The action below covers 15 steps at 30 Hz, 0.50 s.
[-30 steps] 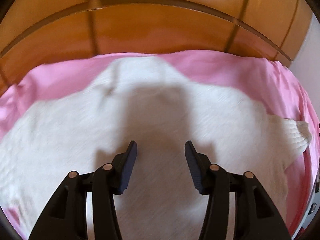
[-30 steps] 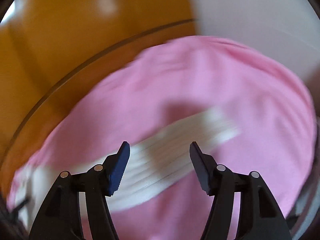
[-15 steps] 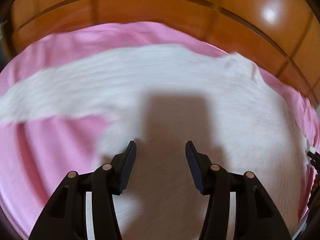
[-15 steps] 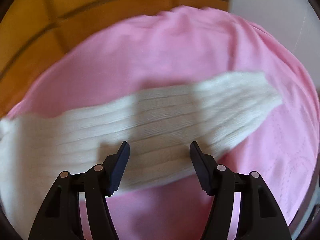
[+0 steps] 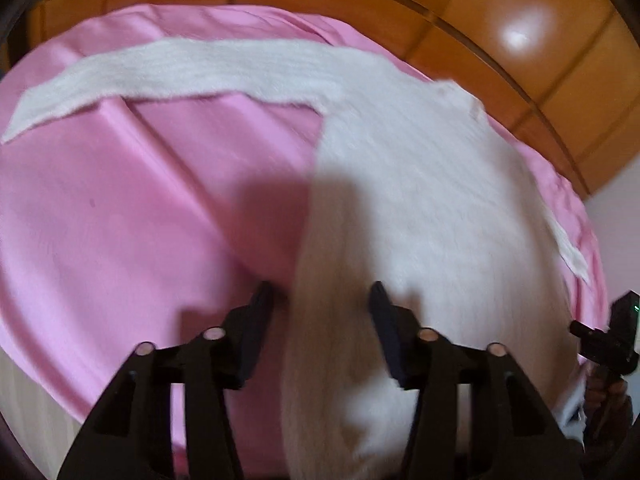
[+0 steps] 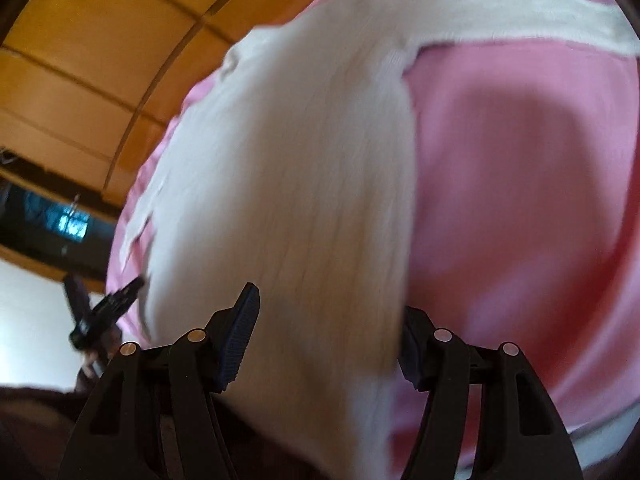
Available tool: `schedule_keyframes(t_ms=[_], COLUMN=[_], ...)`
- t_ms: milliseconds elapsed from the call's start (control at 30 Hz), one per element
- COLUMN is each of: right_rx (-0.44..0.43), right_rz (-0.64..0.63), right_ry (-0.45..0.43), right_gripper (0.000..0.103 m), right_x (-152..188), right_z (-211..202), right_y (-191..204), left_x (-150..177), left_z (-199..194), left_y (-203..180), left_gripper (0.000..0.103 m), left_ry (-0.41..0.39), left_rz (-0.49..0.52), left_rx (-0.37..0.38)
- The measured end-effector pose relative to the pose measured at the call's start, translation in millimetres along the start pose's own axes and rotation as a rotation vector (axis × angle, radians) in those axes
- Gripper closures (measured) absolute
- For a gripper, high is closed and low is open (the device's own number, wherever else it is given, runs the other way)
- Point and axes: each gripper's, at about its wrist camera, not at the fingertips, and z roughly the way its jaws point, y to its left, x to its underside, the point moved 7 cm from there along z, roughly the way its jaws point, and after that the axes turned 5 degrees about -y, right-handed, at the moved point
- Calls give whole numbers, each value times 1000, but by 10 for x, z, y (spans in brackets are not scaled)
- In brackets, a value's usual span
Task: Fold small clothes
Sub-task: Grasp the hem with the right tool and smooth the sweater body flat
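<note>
Both at the white sweater [image 5: 420,184] hem on a pink sheet [image 5: 120,220], the left hand-held gripper [image 5: 320,312] is closing astride its edge while the right hand-held gripper [image 6: 328,336] stands apart, each needing a firm pinch before folding.

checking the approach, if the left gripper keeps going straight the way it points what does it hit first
Most likely the side edge of the white sweater, which already lies between the closing jaws of the left gripper, with the pink sheet just under it. Blur makes depth uncertain.
</note>
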Motion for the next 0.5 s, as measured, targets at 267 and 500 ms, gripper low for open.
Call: schedule_keyframes(t_ms=[267, 500], right_rx=[158, 182], right_rz=[-203, -171], right_ry=[21, 72], right_gripper=[97, 86], right_x=[246, 201], right_z=[-180, -107], right_y=[51, -292], left_x=[338, 437], left_z=[-257, -220], left_y=[-79, 3], left_gripper=[96, 79], left_ry=[0, 24], left_rz=[78, 83], left_rx=[49, -55])
